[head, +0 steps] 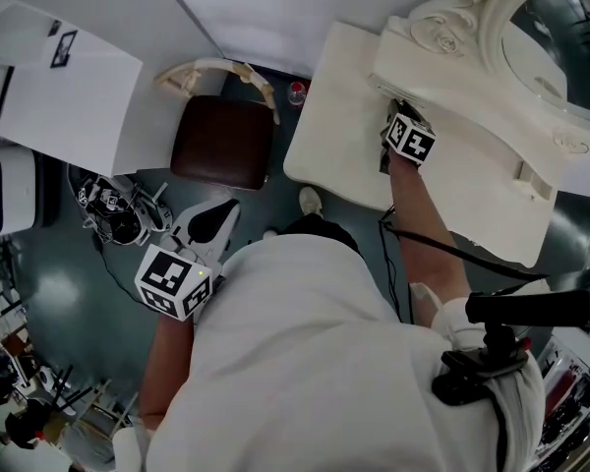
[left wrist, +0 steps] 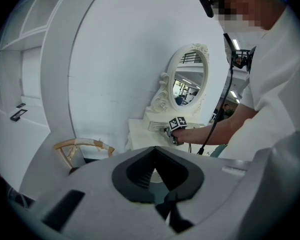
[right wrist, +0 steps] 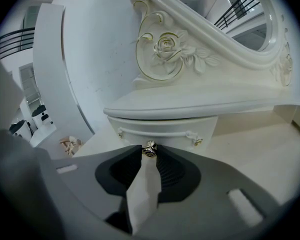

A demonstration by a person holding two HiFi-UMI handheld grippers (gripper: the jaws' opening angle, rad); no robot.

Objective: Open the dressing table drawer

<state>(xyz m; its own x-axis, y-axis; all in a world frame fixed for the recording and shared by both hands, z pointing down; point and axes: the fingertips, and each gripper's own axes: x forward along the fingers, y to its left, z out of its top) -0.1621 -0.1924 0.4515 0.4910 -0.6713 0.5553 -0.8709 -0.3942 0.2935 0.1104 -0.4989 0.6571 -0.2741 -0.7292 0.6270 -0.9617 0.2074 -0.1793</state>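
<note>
Cream table (head: 344, 136), gold-edged rose carving (right wrist: 166, 44), silvery-gold knob (right wrist: 149, 149), dark brown stool seat (head: 221, 141), black-and-white marker cube (head: 175, 281), grey-teal floor (head: 39, 293)

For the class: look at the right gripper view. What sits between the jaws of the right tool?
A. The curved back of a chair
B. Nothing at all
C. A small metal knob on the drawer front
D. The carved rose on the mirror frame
C: in the right gripper view the right tool has its jaws closed on the small metal knob that sticks out from the white drawer.
</note>
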